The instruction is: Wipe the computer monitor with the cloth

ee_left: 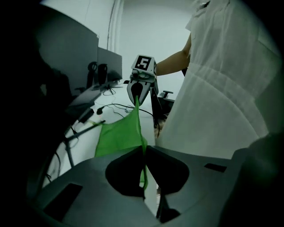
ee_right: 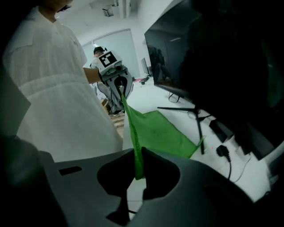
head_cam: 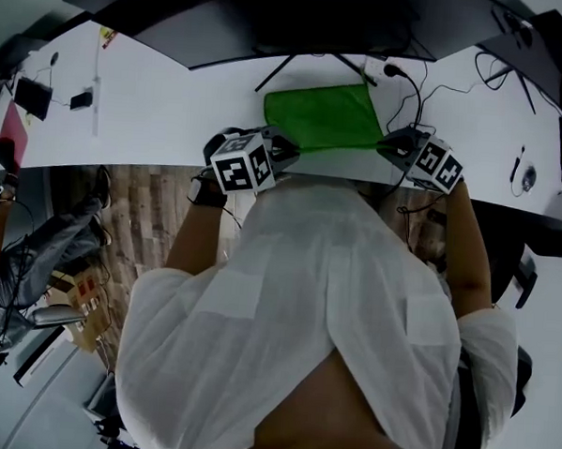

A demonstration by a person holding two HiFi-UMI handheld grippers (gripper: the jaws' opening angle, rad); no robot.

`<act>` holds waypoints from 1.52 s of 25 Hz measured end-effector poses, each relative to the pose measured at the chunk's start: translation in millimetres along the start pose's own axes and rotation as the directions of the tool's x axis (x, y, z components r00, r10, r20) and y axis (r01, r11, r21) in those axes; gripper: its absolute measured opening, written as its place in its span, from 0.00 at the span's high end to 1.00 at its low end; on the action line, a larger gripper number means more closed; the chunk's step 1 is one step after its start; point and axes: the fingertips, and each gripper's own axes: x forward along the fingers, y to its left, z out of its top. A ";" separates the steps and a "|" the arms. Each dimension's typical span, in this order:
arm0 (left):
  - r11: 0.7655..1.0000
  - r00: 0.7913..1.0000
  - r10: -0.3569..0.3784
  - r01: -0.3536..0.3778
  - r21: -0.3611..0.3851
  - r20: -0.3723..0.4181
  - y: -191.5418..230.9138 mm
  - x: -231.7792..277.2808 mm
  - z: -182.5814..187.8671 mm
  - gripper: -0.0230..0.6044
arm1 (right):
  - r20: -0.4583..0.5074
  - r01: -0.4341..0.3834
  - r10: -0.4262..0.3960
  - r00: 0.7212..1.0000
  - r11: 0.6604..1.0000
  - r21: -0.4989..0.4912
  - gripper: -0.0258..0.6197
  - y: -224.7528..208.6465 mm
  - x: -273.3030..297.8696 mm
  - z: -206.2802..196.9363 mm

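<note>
Jaws of the left gripper (ee_left: pixel 144 153) and right gripper (ee_right: pixel 138 156) each pinched a near corner of the green cloth (head_cam: pixel 329 118), pulling its edge taut over the white desk (head_cam: pixel 156 100), probably to lift it toward the monitor (head_cam: pixel 301 18) beyond.

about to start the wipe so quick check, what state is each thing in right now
green cloth: near edge lifted and stretched between both grippers, far part lying on the desk
left gripper: shut on a near corner of the cloth
right gripper: shut on the other near corner
monitor: screen dark, upright on its stand, untouched
</note>
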 end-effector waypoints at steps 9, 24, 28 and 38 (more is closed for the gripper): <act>0.979 1.000 -0.003 0.007 -0.204 0.019 37.1 21.4 -47.2 0.93 | -0.078 -0.033 0.039 0.996 0.997 0.076 0.94 -31.2 30.4 -1.1; 0.803 0.969 0.245 -0.224 -0.552 -0.036 96.3 26.7 -105.3 0.48 | -0.178 0.381 -0.351 0.919 0.683 0.623 0.56 -112.6 50.6 -51.0; 0.784 0.969 0.246 -0.212 -0.583 -0.021 77.3 28.1 -108.4 0.48 | -0.214 0.350 -0.304 0.928 0.521 0.778 0.51 -80.6 69.0 -82.2; 0.711 0.935 0.306 -0.098 -0.696 0.181 93.2 -17.0 -111.0 0.48 | -0.320 0.456 -0.371 0.872 0.376 0.807 0.91 -81.7 84.6 -77.0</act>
